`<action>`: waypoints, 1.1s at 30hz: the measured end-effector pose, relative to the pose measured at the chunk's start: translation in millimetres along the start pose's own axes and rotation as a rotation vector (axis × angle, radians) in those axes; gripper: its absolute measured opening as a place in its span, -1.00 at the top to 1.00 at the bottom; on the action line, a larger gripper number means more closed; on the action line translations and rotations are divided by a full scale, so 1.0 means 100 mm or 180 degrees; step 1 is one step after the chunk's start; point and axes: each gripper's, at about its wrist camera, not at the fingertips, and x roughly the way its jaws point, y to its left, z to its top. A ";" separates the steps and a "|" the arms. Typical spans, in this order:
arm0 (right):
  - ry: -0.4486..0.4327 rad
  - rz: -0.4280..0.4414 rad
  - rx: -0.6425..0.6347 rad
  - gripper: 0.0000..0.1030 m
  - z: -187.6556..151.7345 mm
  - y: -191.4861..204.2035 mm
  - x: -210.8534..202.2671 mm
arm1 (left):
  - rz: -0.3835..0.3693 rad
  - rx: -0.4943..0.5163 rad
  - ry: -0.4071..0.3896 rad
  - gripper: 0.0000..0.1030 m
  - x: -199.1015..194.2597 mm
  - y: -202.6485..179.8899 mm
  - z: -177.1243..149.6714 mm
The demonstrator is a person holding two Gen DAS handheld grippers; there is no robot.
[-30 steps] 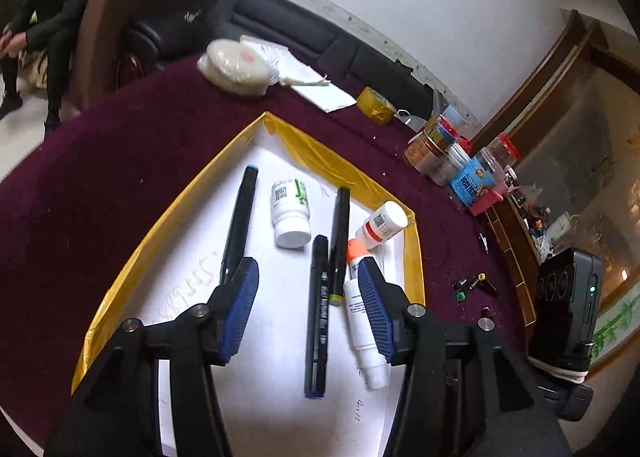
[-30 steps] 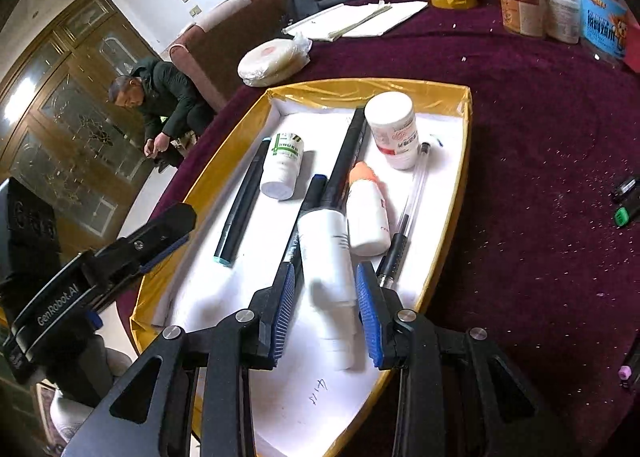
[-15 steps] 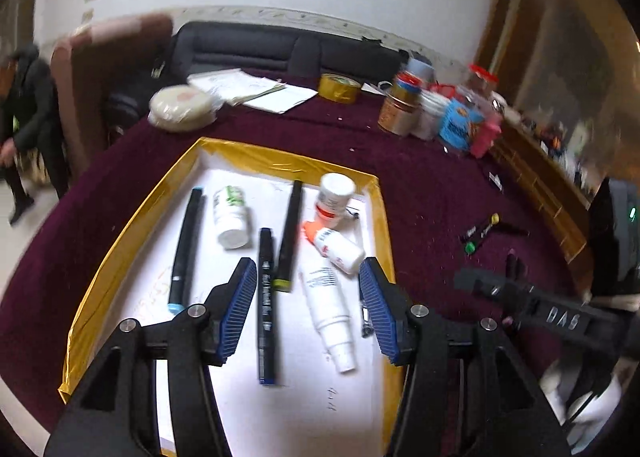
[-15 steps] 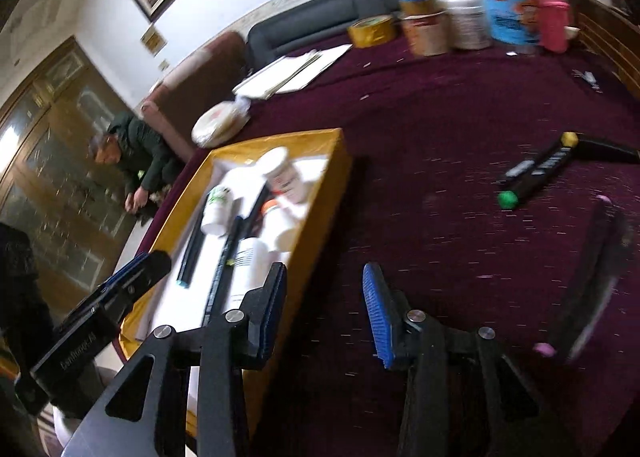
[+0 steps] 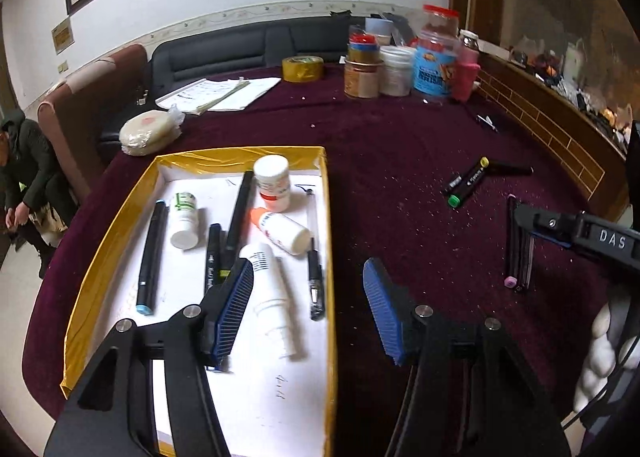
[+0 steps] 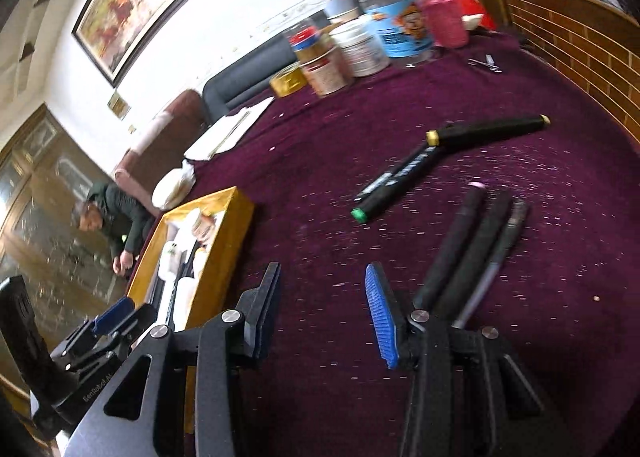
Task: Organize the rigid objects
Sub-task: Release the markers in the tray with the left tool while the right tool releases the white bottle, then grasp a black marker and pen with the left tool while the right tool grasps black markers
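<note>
A yellow-rimmed tray (image 5: pixel 120 213) with a white floor holds several black markers, a pen and white bottles, among them a long white tube (image 5: pixel 268 289). My left gripper (image 5: pixel 308 305) is open and empty over the tray's right rim. On the purple cloth to the right lie a green-capped marker (image 5: pixel 466 185) (image 6: pixel 396 181) and a bundle of black pens with a pink cap (image 5: pixel 518 245) (image 6: pixel 472 245). My right gripper (image 6: pixel 324 317) is open and empty, just left of that bundle, low over the cloth. The tray also shows in the right wrist view (image 6: pixel 222 241).
Jars and tins (image 5: pixel 396 61) and a yellow tape roll (image 5: pixel 302 68) stand at the table's far side. Papers (image 5: pixel 218 93) and a wrapped round thing (image 5: pixel 146 133) lie far left. A wooden ledge (image 5: pixel 560 129) borders the right. A person (image 5: pixel 24 177) crouches beyond the table's left edge.
My right gripper let go of the long white tube in the tray and swung right to the pens on the cloth. My left gripper shifted right to the tray's right rim.
</note>
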 end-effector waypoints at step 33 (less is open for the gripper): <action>-0.0498 -0.0430 0.0718 0.25 0.54 -1.46 -0.01 | -0.0405 0.0376 0.0814 -0.08 0.98 -0.91 0.35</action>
